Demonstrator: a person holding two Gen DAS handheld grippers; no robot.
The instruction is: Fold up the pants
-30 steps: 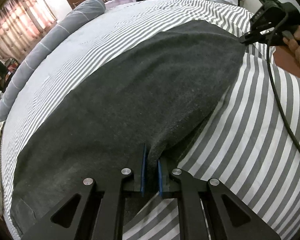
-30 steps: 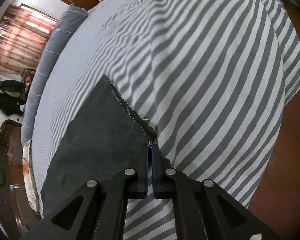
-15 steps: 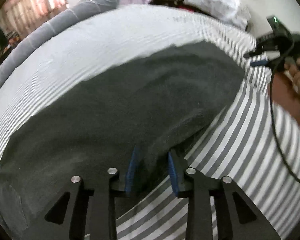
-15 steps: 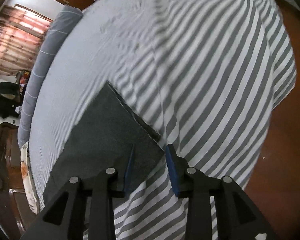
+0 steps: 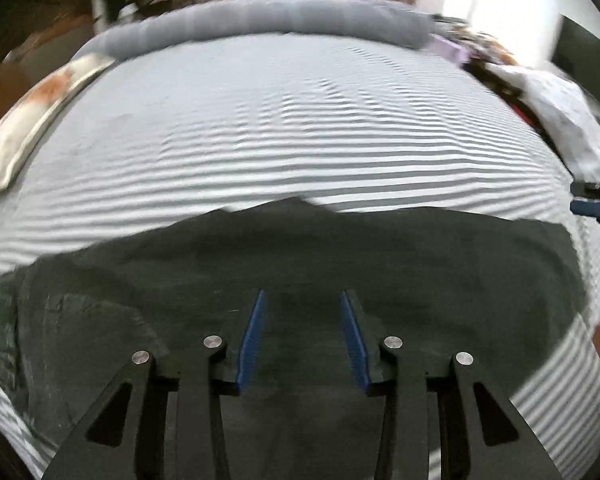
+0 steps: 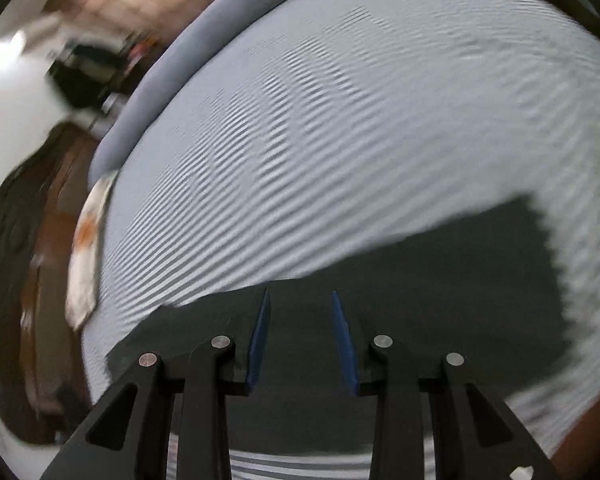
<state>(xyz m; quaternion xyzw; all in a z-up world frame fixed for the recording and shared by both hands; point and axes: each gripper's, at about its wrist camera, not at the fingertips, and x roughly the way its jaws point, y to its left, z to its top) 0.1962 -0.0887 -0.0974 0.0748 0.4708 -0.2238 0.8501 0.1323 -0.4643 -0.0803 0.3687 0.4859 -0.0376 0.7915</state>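
The dark grey pants (image 5: 340, 256) lie flat across the striped bed sheet (image 5: 300, 120), stretched left to right. They also show in the right wrist view (image 6: 440, 280). My left gripper (image 5: 303, 300) is open and empty, its blue pads apart above the near part of the pants. My right gripper (image 6: 299, 300) is open and empty above the pants' near edge. The right gripper's blue fingertip (image 5: 588, 208) shows at the far right of the left wrist view, beside the pants' end.
A long grey bolster (image 5: 268, 20) lies along the far side of the bed. A patterned pillow (image 5: 36, 108) sits at the left. A pile of white bedding (image 5: 556, 104) lies at the right. Dark wooden furniture (image 6: 32, 280) stands beyond the bed's left side.
Both grippers have opened and let go of the pants' near edge. Both have drawn back and turned to face across the bed. The pants now lie flat.
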